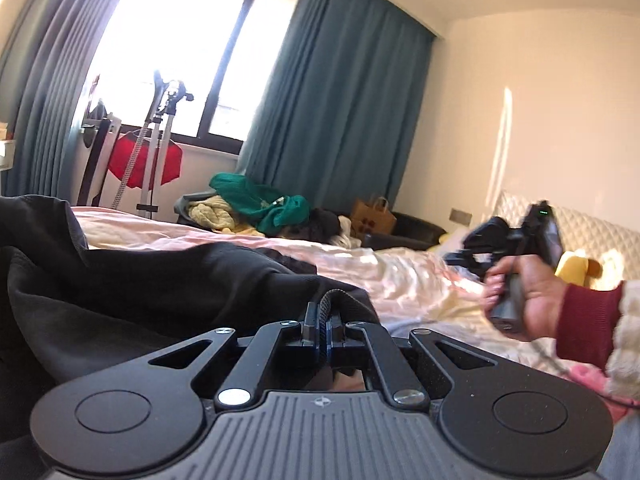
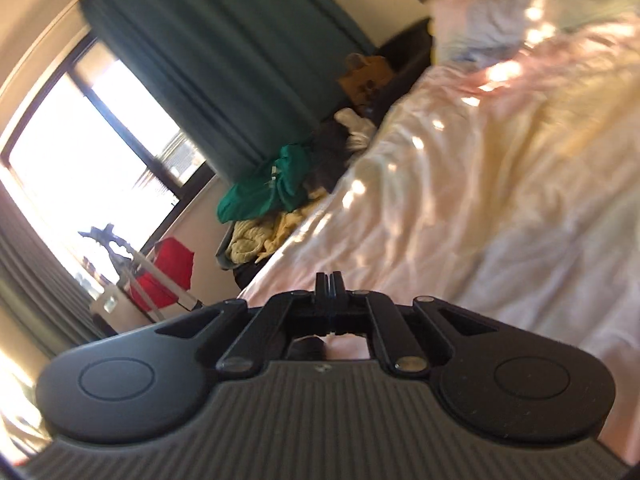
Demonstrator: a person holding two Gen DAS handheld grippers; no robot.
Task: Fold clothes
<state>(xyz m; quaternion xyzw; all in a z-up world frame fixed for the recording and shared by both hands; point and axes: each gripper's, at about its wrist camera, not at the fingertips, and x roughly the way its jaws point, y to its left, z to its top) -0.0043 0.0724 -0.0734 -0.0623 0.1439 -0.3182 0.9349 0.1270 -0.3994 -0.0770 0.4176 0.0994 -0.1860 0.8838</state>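
Note:
A black garment (image 1: pixel 152 276) lies spread over the left part of the pink bed (image 1: pixel 400 276). My left gripper (image 1: pixel 322 320) is shut on a dark ribbed edge of that garment, which loops up between the fingers. My right gripper (image 2: pixel 330 284) is shut with nothing between its fingers, held tilted above the bare pink bedcover (image 2: pixel 480 200). In the left wrist view the right gripper (image 1: pixel 452 258) is in a hand with a dark red cuff, off to the right over the bed and apart from the garment.
A pile of green and yellow clothes (image 1: pixel 256 204) lies beyond the bed's far side, also in the right wrist view (image 2: pixel 264 204). A brown paper bag (image 1: pixel 374 216), a red garment on a stand (image 1: pixel 148 160), teal curtains (image 1: pixel 340 92) and a white quilted headboard (image 1: pixel 588 236) surround the bed.

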